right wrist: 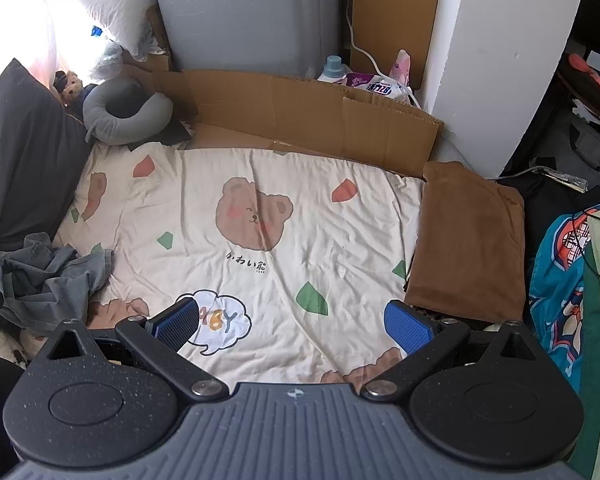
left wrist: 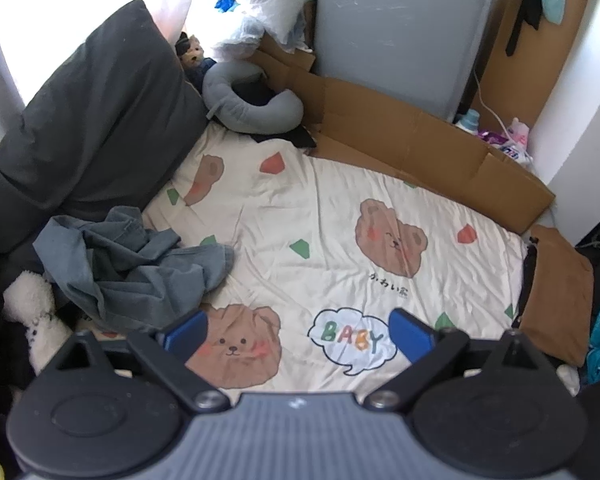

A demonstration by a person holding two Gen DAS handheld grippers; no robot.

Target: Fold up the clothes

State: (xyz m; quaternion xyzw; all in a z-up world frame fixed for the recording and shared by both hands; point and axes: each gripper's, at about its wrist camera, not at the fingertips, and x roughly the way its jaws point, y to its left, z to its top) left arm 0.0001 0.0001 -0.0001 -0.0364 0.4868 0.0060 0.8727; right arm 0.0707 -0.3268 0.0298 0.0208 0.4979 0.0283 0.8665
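Observation:
A crumpled grey-blue garment (left wrist: 136, 268) lies in a heap at the left edge of the bed, on the cream bear-print sheet (left wrist: 320, 216). It also shows at the left of the right wrist view as the same grey-blue heap (right wrist: 44, 276). A folded brown garment (right wrist: 468, 236) rests flat at the bed's right edge, also in view as the brown garment (left wrist: 556, 292). My left gripper (left wrist: 298, 332) hovers open above the sheet, just right of the heap, holding nothing. My right gripper (right wrist: 292, 320) is open too, over the sheet's middle, with nothing between its blue pads.
A dark grey pillow (left wrist: 96, 120) and a grey neck pillow (left wrist: 252, 100) lie at the head of the bed. Flattened cardboard (right wrist: 312, 116) lines the far side against a grey cabinet (right wrist: 248, 12). A white plush toy (left wrist: 36, 316) sits at the left. Bags (right wrist: 568, 280) crowd the right.

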